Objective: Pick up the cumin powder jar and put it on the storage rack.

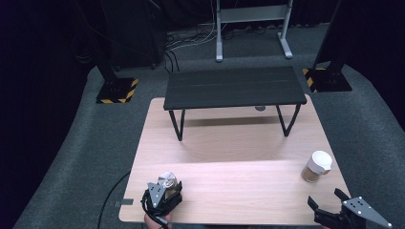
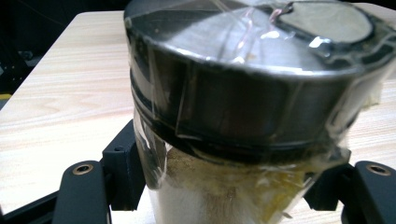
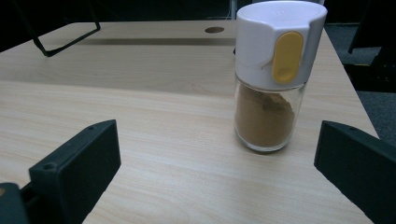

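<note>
Near the table's front left corner, my left gripper [image 1: 162,192] is shut on a small jar [image 1: 167,181] with a shiny metal lid. In the left gripper view the jar [image 2: 243,84] looms close, its lid wrapped in clear film and pale contents below, and the two black jaws of the left gripper [image 2: 229,184] press on its sides. A glass spice jar [image 1: 316,166] with a white cap and brown powder stands at the right. My right gripper [image 1: 326,198] sits just in front of it, open. In the right gripper view the spice jar [image 3: 273,79], with a yellow tab, stands ahead of the open right gripper [image 3: 219,149], apart from both jaws.
A low black shelf on thin metal legs [image 1: 234,87] stands across the far half of the light wooden table [image 1: 229,143]. A small round hole [image 1: 260,108] lies in the tabletop under it. Grey carpet, stand bases and cables surround the table.
</note>
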Demonstrator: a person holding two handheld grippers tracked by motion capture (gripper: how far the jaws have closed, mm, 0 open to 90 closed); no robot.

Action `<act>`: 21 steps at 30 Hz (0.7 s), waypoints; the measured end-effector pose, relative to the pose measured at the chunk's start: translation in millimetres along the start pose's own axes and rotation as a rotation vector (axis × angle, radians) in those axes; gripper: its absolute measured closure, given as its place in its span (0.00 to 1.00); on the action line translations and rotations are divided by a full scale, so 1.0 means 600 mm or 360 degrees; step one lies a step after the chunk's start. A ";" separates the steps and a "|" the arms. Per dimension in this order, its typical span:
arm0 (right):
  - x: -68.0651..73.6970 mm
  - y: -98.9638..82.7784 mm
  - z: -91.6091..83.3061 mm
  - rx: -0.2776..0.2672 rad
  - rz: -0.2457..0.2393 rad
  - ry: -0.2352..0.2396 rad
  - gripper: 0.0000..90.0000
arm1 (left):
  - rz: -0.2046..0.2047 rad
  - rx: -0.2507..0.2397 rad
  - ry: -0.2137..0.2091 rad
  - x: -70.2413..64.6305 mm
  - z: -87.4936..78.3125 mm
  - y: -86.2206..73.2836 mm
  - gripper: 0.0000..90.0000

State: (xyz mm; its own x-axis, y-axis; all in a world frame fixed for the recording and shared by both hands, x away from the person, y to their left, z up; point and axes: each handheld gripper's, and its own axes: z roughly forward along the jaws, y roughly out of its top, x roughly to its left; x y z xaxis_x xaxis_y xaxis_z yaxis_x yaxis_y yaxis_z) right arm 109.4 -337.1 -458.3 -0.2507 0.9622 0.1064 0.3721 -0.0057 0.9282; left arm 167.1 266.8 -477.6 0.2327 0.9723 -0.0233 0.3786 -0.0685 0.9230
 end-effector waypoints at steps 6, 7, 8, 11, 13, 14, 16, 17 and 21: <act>-0.001 -0.005 -0.004 -0.0010 0.0014 -0.0016 0.00 | 0.0002 0.0009 -0.0019 0.003 -0.001 0.008 0.33; -0.002 -0.006 -0.005 -0.0013 0.0015 -0.0014 0.00 | 0.0005 0.0011 -0.0018 0.003 -0.001 0.009 0.33; -0.002 -0.006 -0.006 -0.0014 0.0014 -0.0017 0.00 | 0.0014 0.0012 -0.0020 0.003 -0.002 0.009 0.33; -0.002 -0.009 -0.008 -0.0017 0.0009 -0.0029 0.00 | 0.0011 0.0011 -0.0034 0.006 -0.003 0.011 0.34; -0.003 -0.009 -0.008 -0.0013 0.0012 -0.0030 0.00 | 0.0015 0.0004 -0.0039 0.006 -0.003 0.012 0.34; -0.003 -0.009 -0.008 -0.0015 0.0012 -0.0029 0.00 | 0.0019 -0.0001 -0.0045 0.006 -0.003 0.014 0.34; -0.003 -0.010 -0.008 -0.0016 0.0018 -0.0026 0.00 | 0.0028 -0.0006 -0.0056 0.007 -0.003 0.017 0.34; -0.004 -0.010 -0.008 -0.0016 0.0021 -0.0024 0.00 | 0.0036 -0.0010 -0.0057 0.005 -0.003 0.020 0.34; -0.004 -0.011 -0.008 -0.0010 0.0027 -0.0025 0.00 | 0.0057 -0.0023 -0.0073 0.004 -0.003 0.027 0.34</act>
State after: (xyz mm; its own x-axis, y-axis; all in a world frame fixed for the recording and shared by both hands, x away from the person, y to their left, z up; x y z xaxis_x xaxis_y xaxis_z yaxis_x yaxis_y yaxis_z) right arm 103.5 -340.6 -462.9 -0.2305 0.9661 0.1165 0.3704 -0.0236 0.9286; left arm 172.4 268.3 -462.1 0.2867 0.9580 -0.0075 0.3564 -0.0994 0.9290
